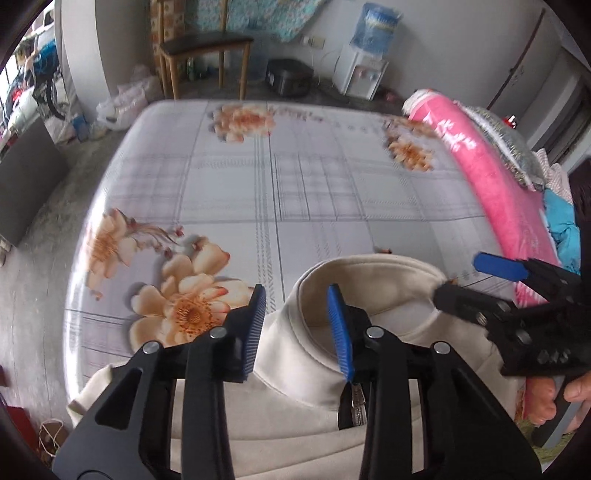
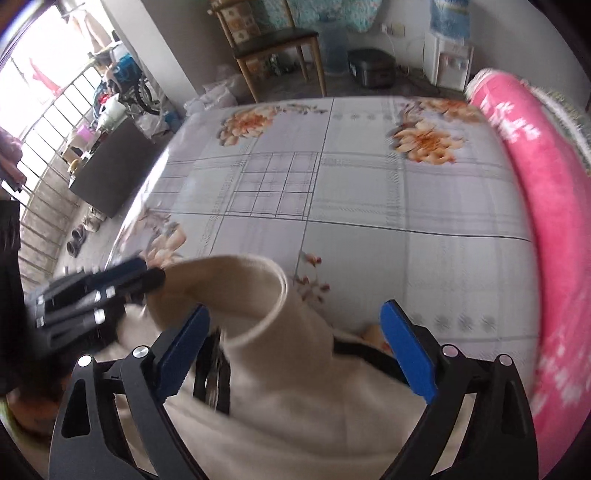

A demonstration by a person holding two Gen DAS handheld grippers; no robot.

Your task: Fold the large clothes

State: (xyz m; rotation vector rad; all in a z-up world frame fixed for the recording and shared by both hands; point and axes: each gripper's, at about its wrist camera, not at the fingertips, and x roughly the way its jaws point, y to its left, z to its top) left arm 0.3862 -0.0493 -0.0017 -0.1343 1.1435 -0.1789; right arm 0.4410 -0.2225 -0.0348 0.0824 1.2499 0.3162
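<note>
Left tool (image 1: pixel 301 325) spread over cream garment (image 1: pixel 295 373) collar at bed (image 1: pixel 332 192) 6 o'clock edge; right tool (image 2: pixel 295 347) also spread. Risk: collar slips, zipper (image 1: pixel 356 402) snags w/ fingers.

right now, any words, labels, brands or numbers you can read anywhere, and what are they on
None can be read.
White characters on the pink blanket: too blurred to read.
Label on the water dispenser's blue bottle: blurred, unreadable.
Cream garment, floral bedsheet, and both grippers: no text visible.
</note>
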